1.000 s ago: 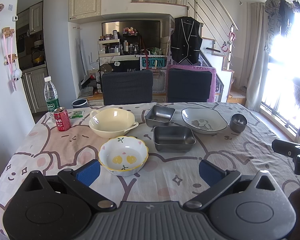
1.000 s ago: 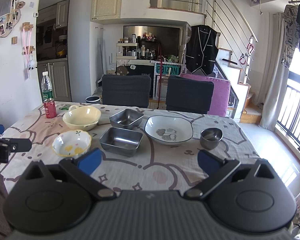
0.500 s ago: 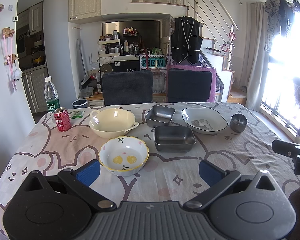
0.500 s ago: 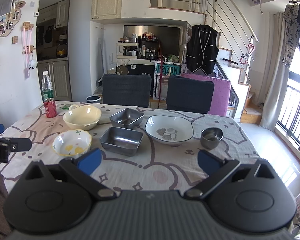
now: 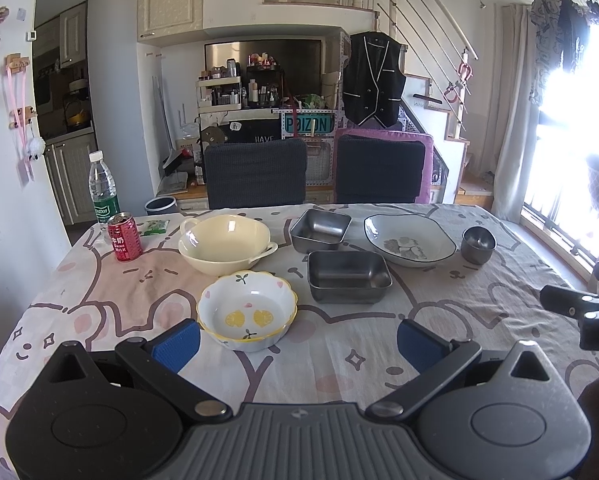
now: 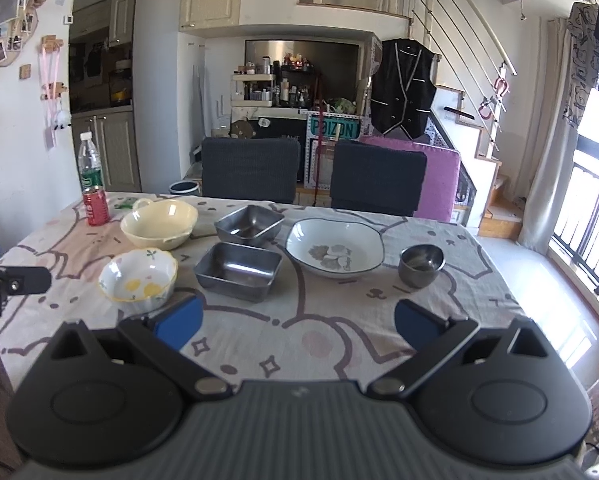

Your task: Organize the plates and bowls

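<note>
Nothing is looking organized yet: the left claw (image 5: 297, 334) and right claw (image 6: 297, 322) are hovering wide and empty above the tabletop (image 5: 439, 320), where the lemon bowl (image 5: 246, 311), cream bowl (image 5: 225, 243), steel trays (image 5: 348, 276) and white plate (image 5: 409, 239) are sitting apart, unstacked.

Far beyond the jaws, a teal rectangular sign (image 5: 307, 124) reads "POIZON"; left, a red metal can (image 5: 124, 237) reads "DRINK MILK".

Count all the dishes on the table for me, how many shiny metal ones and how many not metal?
Metal: 3 – far square dish, near rectangular dish, small round cup.
Ceramic: 3 – cream bowl, lemon bowl, white plate.
Total: 6.
</note>
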`<control>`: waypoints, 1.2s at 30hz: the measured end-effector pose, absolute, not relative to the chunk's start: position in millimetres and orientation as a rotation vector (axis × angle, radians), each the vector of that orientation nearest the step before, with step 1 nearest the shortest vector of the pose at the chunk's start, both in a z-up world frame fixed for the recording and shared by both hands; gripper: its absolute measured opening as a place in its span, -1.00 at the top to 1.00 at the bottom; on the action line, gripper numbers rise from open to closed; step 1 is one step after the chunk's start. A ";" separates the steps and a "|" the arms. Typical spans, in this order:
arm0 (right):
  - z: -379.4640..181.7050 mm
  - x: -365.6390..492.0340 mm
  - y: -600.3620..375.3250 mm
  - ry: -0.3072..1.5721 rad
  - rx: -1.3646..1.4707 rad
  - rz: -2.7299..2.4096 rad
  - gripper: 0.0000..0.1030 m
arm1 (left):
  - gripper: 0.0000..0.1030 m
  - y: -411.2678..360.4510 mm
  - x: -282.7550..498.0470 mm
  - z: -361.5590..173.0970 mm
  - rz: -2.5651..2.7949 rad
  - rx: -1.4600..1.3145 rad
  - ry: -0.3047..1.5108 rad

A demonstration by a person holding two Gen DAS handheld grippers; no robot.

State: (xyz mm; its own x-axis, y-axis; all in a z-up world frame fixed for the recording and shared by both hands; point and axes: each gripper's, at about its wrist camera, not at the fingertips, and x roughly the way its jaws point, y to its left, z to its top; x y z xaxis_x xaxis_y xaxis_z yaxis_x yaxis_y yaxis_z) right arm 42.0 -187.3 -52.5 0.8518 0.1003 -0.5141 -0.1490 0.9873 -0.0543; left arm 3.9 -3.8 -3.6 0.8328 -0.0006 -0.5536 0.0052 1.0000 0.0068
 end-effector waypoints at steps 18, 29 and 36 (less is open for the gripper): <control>-31.5 88.3 -222.6 0.479 -0.036 0.076 -1.00 | -1.00 -47.8 57.8 7.1 -0.135 0.049 0.570; -18.2 172.9 -262.2 0.405 0.033 0.093 -1.00 | -1.00 -77.4 152.5 5.4 -0.218 0.052 0.545; -34.7 241.4 -277.5 0.394 -0.008 0.044 -1.00 | -1.00 -87.2 231.1 -1.9 -0.250 0.068 0.596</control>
State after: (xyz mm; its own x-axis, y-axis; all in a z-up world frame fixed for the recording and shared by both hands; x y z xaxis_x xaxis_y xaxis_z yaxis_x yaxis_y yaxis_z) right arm 241.4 -277.5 -34.7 0.9226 0.0410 -0.3835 -0.0441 0.9990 0.0006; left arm 231.1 -87.2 -1.9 0.7984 -0.2136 -0.5630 0.2529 0.9675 -0.0083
